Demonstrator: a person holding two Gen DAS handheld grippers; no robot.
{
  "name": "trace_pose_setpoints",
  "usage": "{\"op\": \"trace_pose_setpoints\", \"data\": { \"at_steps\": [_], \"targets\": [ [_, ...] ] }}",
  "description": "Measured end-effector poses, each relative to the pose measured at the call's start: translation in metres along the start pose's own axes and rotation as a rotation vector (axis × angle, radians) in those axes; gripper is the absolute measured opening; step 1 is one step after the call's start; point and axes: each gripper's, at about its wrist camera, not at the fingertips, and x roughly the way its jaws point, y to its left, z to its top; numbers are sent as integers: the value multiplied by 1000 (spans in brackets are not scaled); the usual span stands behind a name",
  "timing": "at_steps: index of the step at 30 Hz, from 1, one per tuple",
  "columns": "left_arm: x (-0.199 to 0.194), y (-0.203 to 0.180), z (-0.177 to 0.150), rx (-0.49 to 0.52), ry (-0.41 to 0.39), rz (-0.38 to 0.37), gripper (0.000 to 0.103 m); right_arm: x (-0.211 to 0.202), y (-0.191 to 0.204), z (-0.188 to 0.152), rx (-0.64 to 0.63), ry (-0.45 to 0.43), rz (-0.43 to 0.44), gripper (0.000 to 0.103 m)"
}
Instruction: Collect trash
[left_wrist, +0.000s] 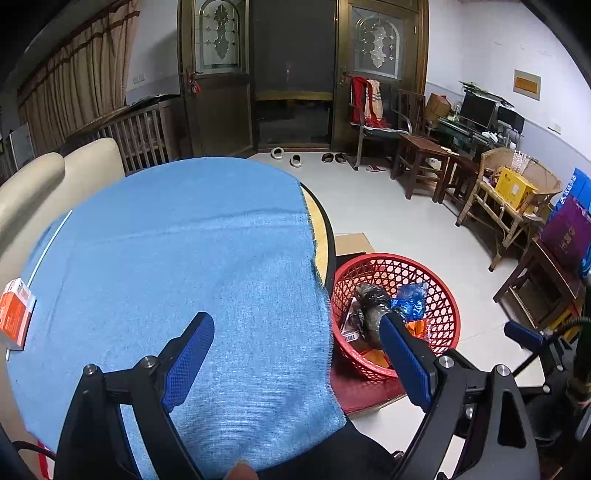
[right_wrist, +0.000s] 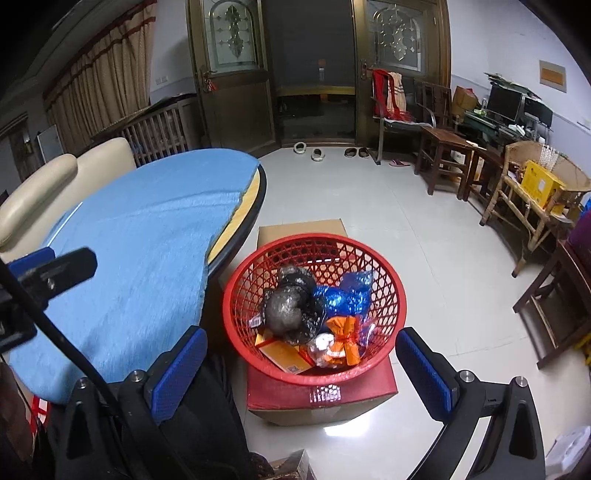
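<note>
**A:** Scene, big to small?

**B:** Round table (left_wrist: 321, 236) with a blue cloth (left_wrist: 177, 266) over most of it; yellow top and black rim show bare at the right edge. Cream sofa (left_wrist: 55, 177) behind it. Beside the table, on the floor, a cardboard box (right_wrist: 303, 230) with a red top (right_wrist: 354, 384), and a red lattice basket (right_wrist: 384, 280) sits on that.

**A:** Trash?

**B:** Mostly in the basket. Crumpled black plastic bag (right_wrist: 291, 306) at centre-left, blue plastic bag (right_wrist: 347, 295) touching its right side, orange wrapper (right_wrist: 345, 338) in front of the blue one, flat orange box (right_wrist: 284, 354) at the basket's near wall. Small clear-ish wad between the box and the wrapper, can't tell what it is. One orange-and-white carton (left_wrist: 14, 317) lies on the cloth at the table's far left edge, well apart from the basket.

**A:** Grippers?

**B:** Left gripper (left_wrist: 295, 339) is over the cloth near the table's right edge, jaws spread wide, nothing between them. Right gripper (right_wrist: 299, 360) hangs above the basket's near rim, jaws also spread wide, holding nothing. In the left view the right gripper shows at the far right, blue pad visible.
</note>
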Motion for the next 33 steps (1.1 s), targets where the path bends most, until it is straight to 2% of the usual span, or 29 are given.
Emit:
{"op": "trace_pose_setpoints", "data": {
  "at_steps": [5, 18, 33],
  "targets": [
    [-1, -4, -2, 8, -1, 2, 91, 5, -4, -6, 12, 22, -6, 103],
    [-5, -10, -3, 40, -31, 42, 91, 1, -5, 0, 8, 6, -5, 103],
    [-5, -12, -3, 42, -22, 4, 91, 0, -4, 4, 2, -2, -5, 103]
  ]
}}
